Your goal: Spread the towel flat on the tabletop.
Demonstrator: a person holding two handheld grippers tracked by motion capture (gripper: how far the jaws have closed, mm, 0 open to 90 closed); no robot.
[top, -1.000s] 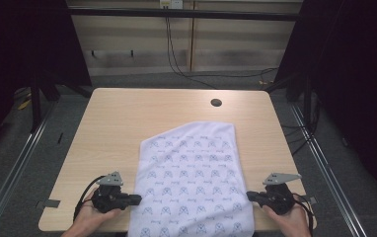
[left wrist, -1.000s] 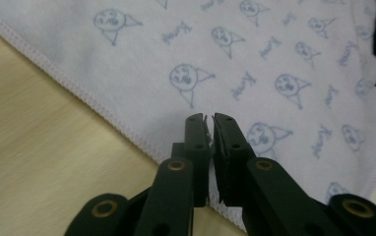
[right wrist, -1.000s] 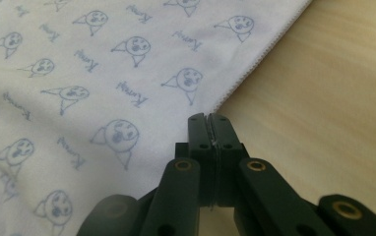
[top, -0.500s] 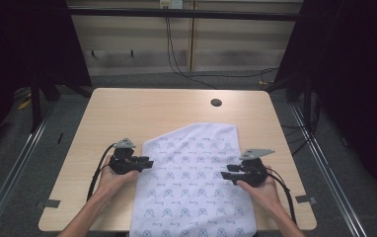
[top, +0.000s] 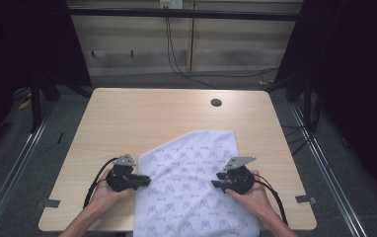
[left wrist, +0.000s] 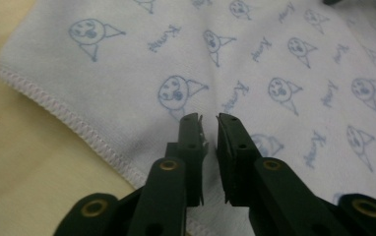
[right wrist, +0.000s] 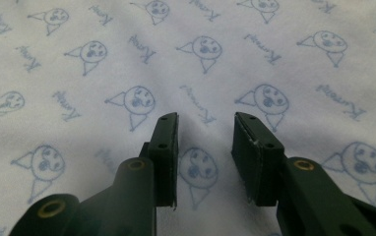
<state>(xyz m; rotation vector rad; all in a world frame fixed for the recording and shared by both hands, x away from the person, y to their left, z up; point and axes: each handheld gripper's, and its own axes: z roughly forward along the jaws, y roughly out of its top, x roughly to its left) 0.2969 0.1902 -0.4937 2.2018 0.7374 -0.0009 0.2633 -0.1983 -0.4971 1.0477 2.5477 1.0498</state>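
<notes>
The left gripper (top: 144,181) sits at the left edge of the cloth (top: 196,192), held in the person's left hand (top: 105,197), with a grey plate on top and a black cable looping off to the left. It points right, toward the cloth's middle. In the left gripper view its fingers (left wrist: 191,147) stand a narrow gap apart over the cloth (left wrist: 284,59), just inside the stitched hem; they have just been closing, and nothing is pinched between them. The bare desk (left wrist: 23,162) shows to the left of that hem. The cloth is white with a pale blue print of small faces and script. It lies flat on the near half of the desk (top: 142,118), turned at an angle so that one corner points away from the person, and its near end runs past the front edge of the desk. A dark round hole (top: 216,102) sits in the desk's far part, well apart from the cloth. The right gripper (top: 216,180) rests over the right part of the cloth, held in the right hand (top: 253,195), pointing left toward the other gripper. In the right gripper view its fingers (right wrist: 169,157) stand moderately apart above the flat cloth (right wrist: 127,44); they too have just been closing, with only smooth fabric beneath and nothing gripped.
</notes>
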